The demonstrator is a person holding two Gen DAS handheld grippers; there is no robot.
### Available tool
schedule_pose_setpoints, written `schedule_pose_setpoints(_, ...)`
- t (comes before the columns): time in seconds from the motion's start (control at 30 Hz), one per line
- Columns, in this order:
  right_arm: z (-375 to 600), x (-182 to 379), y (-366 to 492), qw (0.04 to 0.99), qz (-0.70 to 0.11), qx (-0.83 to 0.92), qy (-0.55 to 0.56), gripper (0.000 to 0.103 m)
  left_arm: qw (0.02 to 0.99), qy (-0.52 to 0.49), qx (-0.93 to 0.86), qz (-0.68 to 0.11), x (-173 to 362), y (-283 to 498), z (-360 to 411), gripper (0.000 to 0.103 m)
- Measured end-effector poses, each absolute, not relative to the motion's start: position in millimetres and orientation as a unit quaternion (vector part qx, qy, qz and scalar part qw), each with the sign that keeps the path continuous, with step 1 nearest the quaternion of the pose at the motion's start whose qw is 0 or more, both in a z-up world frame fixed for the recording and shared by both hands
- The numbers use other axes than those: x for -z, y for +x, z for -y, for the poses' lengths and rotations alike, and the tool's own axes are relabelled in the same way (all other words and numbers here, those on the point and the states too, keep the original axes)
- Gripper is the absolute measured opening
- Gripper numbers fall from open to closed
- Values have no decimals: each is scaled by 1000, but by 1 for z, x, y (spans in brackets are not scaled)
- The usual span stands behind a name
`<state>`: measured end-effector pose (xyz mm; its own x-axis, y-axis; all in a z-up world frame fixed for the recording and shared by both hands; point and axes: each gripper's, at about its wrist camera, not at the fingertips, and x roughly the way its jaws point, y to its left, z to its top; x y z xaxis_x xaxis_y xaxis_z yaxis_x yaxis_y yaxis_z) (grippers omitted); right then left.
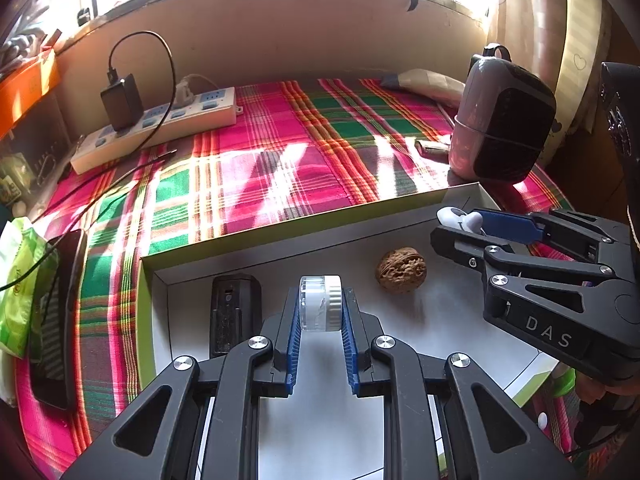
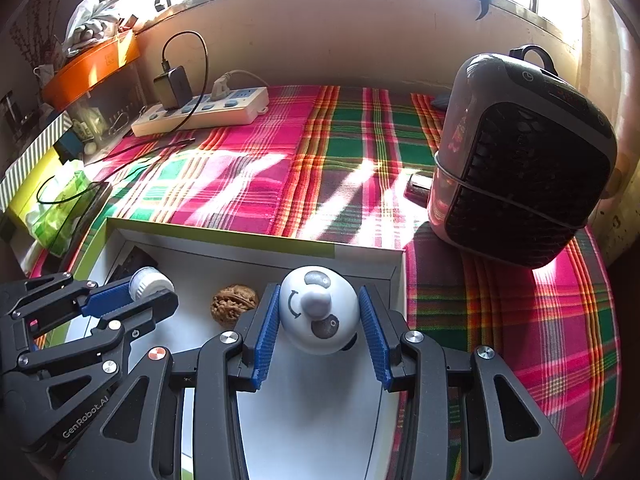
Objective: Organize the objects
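Note:
My left gripper [image 1: 321, 305] is shut on a small clear jar with a white cap [image 1: 321, 303], held over the white box [image 1: 404, 216]. In the right wrist view the same jar [image 2: 150, 281] shows at the left gripper's tip. My right gripper [image 2: 319, 312] is shut on a white panda-faced toy [image 2: 318, 310], also above the box [image 2: 360, 258]. From the left wrist view the toy [image 1: 460, 218] pokes out of the right gripper near the box's far right corner. A walnut [image 1: 401, 269] [image 2: 234, 304] and a black rectangular device [image 1: 234, 314] lie on the box floor.
The box sits on a pink and green plaid cloth [image 1: 280, 168]. A dark space heater [image 2: 520, 160] stands at the right, a small dark item [image 2: 418, 188] beside it. A power strip with charger [image 1: 160, 124] lies at the back left. A phone [image 1: 60, 320] and green tissue pack [image 1: 20, 288] lie left.

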<state>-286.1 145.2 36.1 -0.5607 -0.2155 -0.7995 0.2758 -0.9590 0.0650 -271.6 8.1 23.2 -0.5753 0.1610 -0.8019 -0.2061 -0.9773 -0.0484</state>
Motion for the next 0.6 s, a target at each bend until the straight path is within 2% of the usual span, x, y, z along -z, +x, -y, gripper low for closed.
schedule_pose_setpoints(0.6, -140, -31, -290, 141, -38, 880, 453, 42, 97, -457, -883, -35, -14, -277, -11, 17)
